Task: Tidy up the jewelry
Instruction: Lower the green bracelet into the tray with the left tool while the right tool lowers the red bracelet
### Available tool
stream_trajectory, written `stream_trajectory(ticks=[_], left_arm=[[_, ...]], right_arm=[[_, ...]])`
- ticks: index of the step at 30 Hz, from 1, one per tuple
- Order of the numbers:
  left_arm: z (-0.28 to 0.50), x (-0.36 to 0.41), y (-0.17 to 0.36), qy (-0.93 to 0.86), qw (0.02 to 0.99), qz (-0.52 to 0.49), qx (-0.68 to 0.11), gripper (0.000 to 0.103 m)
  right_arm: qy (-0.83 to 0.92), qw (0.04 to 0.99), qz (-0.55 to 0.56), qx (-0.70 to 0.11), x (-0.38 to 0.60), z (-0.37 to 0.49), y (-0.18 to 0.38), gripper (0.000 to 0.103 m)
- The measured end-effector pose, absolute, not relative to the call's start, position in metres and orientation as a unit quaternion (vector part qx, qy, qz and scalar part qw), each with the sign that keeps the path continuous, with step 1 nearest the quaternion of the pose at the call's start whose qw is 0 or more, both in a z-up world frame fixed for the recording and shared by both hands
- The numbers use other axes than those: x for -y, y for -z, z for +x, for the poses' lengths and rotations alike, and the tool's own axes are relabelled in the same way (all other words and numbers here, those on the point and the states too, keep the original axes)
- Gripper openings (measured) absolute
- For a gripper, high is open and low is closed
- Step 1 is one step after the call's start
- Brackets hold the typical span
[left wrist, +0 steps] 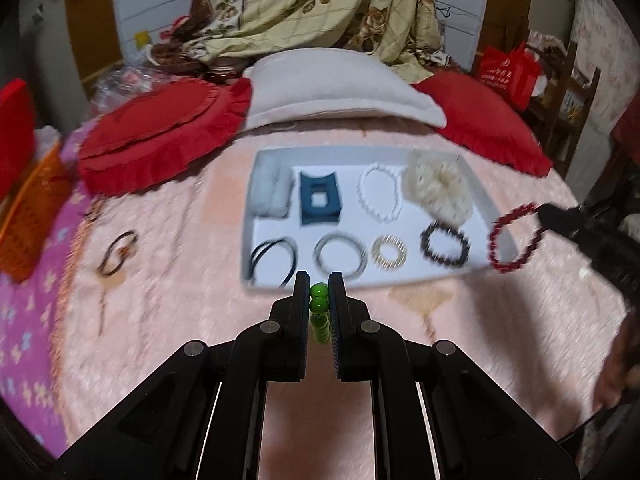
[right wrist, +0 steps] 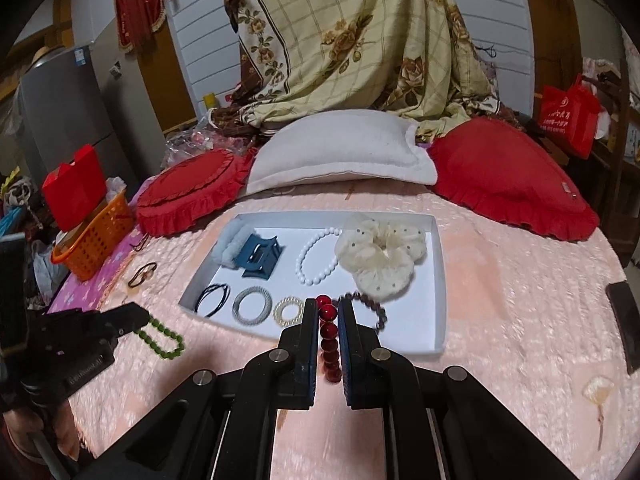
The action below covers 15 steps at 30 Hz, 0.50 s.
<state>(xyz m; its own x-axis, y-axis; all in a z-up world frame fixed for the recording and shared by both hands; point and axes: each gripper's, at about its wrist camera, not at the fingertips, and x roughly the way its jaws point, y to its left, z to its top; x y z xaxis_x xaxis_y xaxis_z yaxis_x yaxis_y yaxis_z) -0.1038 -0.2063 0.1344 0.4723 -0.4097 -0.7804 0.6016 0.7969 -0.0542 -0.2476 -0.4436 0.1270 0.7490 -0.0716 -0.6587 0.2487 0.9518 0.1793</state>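
A pink textured bedspread (right wrist: 500, 280) covers the bed. At its far side a white pillow (right wrist: 340, 148) lies between a round red frilled cushion (right wrist: 188, 196) on the left and a bigger red cushion (right wrist: 508, 176) on the right. Behind them hangs a cream floral blanket (right wrist: 352, 40). At the left stands an orange plastic basket (right wrist: 96, 240); far right, a red bag (right wrist: 568, 116).

- The left tongs (left wrist: 319, 294) at lower centre were clamped on a green bead bracelet (left wrist: 319, 299).
- Above them, a white tray (left wrist: 256, 240) lay on the pink bed (left wrist: 160, 320), holding a blue hair clip (left wrist: 320, 200), a white bead bracelet (left wrist: 380, 194) and a cream scrunchie (left wrist: 438, 188).
- At right, the right tongs (left wrist: 544, 210) held a red bead bracelet (left wrist: 514, 240) over the tray's edge.
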Motion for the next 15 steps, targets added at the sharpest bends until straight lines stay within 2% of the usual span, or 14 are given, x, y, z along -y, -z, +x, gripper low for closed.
stream_trajectory(ticks=[8, 15], left_arm=[[-0.068, 0.262, -0.126, 0.333, 0.835, 0.128, -0.419, 0.008], [-0.043, 0.293, -0.102, 0.355, 0.81, 0.098, -0.456, 0.008]], right_arm=[[0.087, 0.909, 0.148, -0.38, 0.463, -0.193, -0.109, 0.009], [0.084, 0.895, 0.183, -0.398, 0.48, -0.152, -0.095, 0.009]])
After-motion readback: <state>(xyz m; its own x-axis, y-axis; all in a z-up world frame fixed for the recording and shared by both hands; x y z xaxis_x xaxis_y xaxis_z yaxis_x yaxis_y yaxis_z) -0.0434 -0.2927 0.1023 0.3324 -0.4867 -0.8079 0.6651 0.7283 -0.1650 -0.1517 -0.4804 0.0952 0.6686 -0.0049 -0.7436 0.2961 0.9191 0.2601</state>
